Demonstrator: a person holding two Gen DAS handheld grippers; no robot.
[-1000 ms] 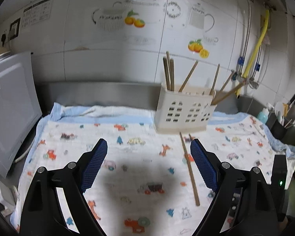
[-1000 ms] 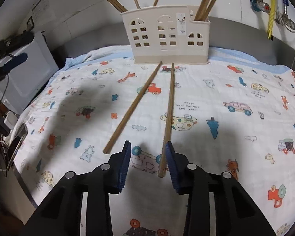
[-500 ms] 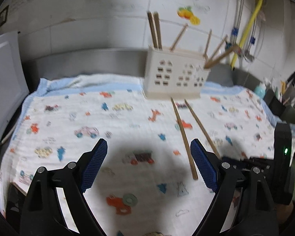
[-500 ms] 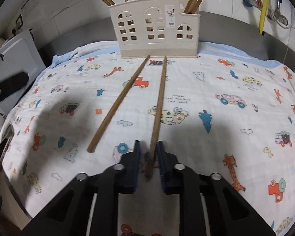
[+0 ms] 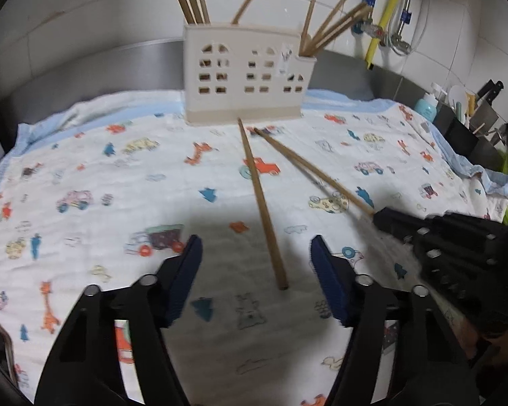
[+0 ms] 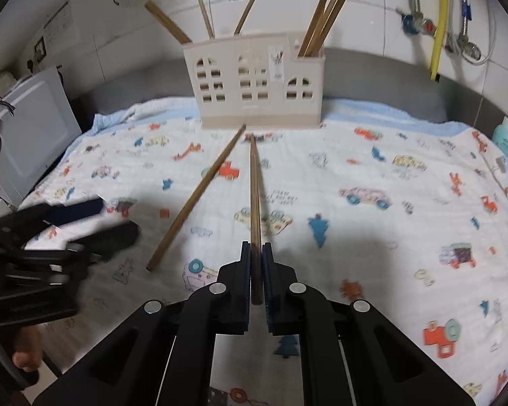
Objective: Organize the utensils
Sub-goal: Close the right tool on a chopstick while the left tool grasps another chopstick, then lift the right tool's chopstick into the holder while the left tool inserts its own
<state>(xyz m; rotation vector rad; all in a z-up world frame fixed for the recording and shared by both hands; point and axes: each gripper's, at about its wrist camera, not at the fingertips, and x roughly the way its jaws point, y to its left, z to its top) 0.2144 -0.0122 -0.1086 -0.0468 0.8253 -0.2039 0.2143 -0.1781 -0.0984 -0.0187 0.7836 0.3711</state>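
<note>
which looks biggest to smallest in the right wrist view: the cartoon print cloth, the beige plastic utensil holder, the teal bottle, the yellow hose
1. Cartoon print cloth
2. Beige plastic utensil holder
3. Yellow hose
4. Teal bottle

The hose is longer than the bottle but thinner, so those two are unsure.

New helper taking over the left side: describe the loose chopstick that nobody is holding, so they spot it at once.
Find the cream holder with window cut-outs at the back of the printed cloth. Two chopsticks fan out from its base; the free chopstick lies flat on the cloth, its near end between the left gripper's open jaws. The other chopstick is clamped in the right gripper.
</note>
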